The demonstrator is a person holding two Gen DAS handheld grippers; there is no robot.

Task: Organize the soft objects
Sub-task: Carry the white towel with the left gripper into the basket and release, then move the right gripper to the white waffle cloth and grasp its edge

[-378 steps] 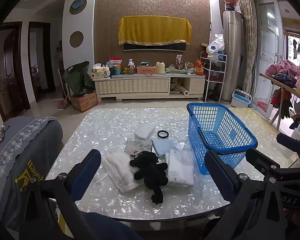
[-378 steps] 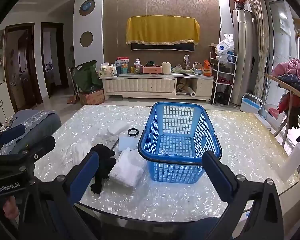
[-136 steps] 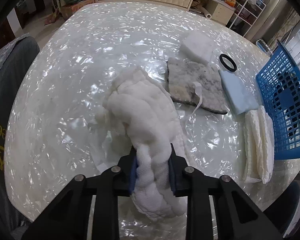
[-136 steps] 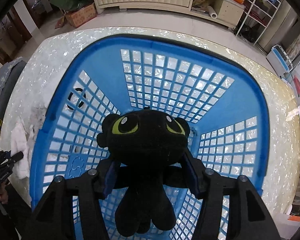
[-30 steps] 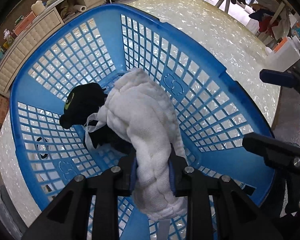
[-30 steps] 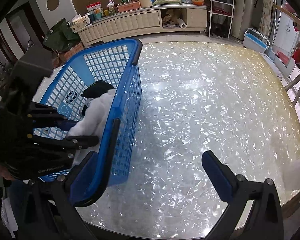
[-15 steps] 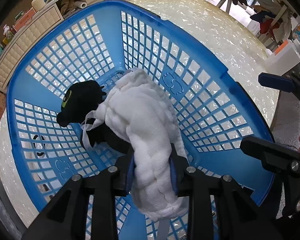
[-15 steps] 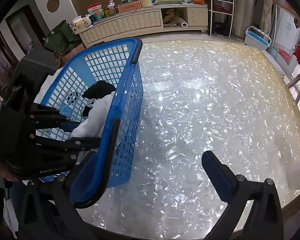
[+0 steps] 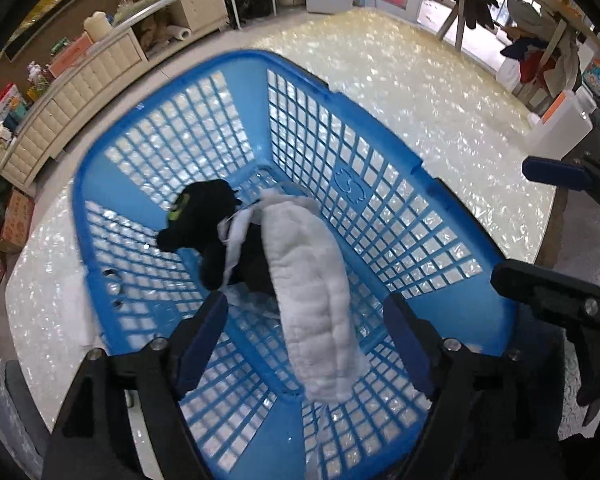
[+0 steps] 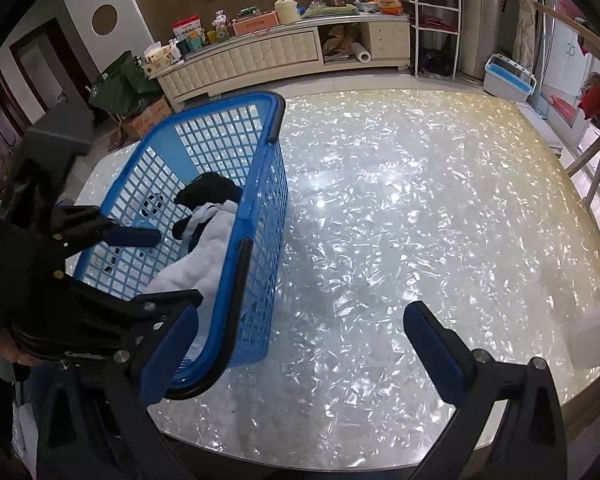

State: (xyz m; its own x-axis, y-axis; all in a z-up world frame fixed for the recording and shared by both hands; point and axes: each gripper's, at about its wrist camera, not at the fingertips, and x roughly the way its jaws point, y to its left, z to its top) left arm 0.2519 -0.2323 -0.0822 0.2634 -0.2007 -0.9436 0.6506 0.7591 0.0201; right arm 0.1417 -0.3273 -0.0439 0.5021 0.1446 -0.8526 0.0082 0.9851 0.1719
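A blue plastic basket (image 9: pixel 380 184) stands on the pearly table. Inside it lie a black plush toy (image 9: pixel 204 216) and a white folded towel (image 9: pixel 316 304) that rests partly over the toy. My left gripper (image 9: pixel 306 330) is open above the basket, its fingers on either side of the towel and apart from it. In the right wrist view the basket (image 10: pixel 260 184), the towel (image 10: pixel 204 256) and the plush toy (image 10: pixel 210 190) show at the left. My right gripper (image 10: pixel 296 344) is open and empty over the table beside the basket. The left gripper (image 10: pixel 156 272) hovers over the basket.
A white bottle (image 9: pixel 560 128) stands at the table's right edge and also shows in the right wrist view (image 10: pixel 596 336). A low cabinet (image 10: pixel 260 56) with clutter stands beyond the table. A white cloth (image 9: pixel 74 308) lies on the table left of the basket.
My left gripper has opened and let go of the white towel, which now lies in the basket over the plush toy. The right gripper has barely moved.
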